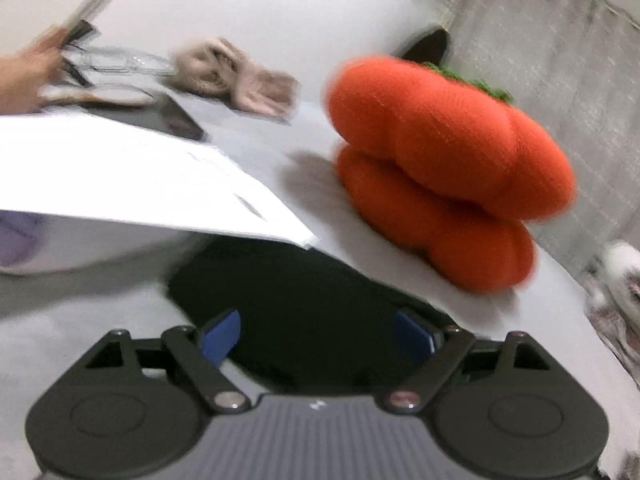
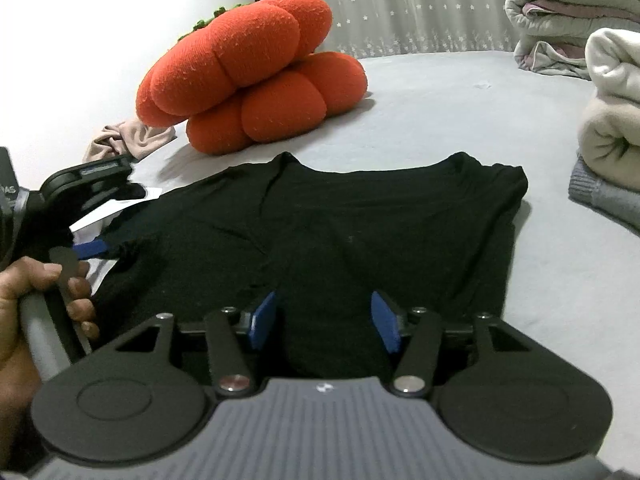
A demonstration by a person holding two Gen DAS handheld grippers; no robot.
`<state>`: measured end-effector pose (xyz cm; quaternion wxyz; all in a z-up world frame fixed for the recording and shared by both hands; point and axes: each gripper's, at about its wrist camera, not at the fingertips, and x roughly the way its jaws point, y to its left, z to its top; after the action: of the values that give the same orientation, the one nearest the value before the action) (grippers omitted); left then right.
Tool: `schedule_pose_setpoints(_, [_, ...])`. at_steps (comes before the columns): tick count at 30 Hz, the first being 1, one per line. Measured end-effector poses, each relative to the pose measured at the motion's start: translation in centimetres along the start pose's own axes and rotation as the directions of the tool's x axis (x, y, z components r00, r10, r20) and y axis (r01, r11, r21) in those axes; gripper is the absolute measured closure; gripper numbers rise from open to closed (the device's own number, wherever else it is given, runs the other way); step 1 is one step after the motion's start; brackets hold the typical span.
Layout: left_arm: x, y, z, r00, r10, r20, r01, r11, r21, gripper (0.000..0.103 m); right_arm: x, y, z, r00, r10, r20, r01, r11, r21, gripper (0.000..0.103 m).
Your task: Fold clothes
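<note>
Left gripper [image 1: 316,338]: jaws wide apart, nothing pinched; blue pads [image 1: 222,334] stand clear of the cloth, with black fabric lying under and ahead of the gap. From the right wrist view it sits at the shirt's left edge, a hand [image 2: 36,312] wrapped around its handle.
Right gripper [image 2: 324,326]: jaws about half open, blue pads either side of a raised fold of the shirt's near hem; whether the pads press on the cloth I cannot tell.
Shirt [image 2: 360,232]: black, spread flat on the sheet straight ahead of the right gripper, neckline at the far end, hem reaching in between that gripper's fingers.
Sheet [image 2: 460,120]: pale grey, under everything.
Pumpkin cushion [image 2: 248,80]: orange, beyond the shirt and left of the right gripper's line; ahead and right of the left gripper.
Paper [image 1: 132,184]: white, just ahead-left of the left gripper, over the shirt's edge.
Beige cloth [image 1: 236,76]: crumpled, farther off, ahead-left of the left gripper.
Blankets [image 2: 612,120]: folded stack, far right of the right gripper.
Left view: blurred.
</note>
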<state>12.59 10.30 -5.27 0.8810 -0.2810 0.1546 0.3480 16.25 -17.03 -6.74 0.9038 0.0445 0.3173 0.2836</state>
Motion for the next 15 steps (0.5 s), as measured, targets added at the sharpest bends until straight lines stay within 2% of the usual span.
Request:
schedule_pose_setpoints(4, [-0.1, 1.0, 0.4, 0.994, 0.103, 0.047, -0.1, 0.992, -0.072, 0.016, 0.1, 0.1, 0.0, 1.0, -0.001, 0.001, 0.001, 1.0, -0.004, 0.043])
schedule_pose_setpoints(7, [0.8, 1.6, 0.7, 0.988, 0.157, 0.009, -0.155, 0.981, -0.116, 0.016, 0.1, 0.1, 0.0, 1.0, -0.001, 0.002, 0.001, 1.0, -0.003, 0.043])
schedule_pose_setpoints(11, [1.5, 1.8, 0.7, 0.987, 0.159, 0.002, -0.158, 0.979, -0.131, 0.016, 0.1, 0.0, 0.0, 1.0, 0.002, 0.003, -0.002, 1.0, 0.001, 0.042])
schedule_pose_setpoints(15, [2.1, 2.4, 0.7, 0.99, 0.137, 0.045, -0.129, 0.98, -0.15, 0.019, 0.1, 0.0, 0.0, 1.0, 0.003, 0.004, -0.003, 1.0, 0.005, 0.042])
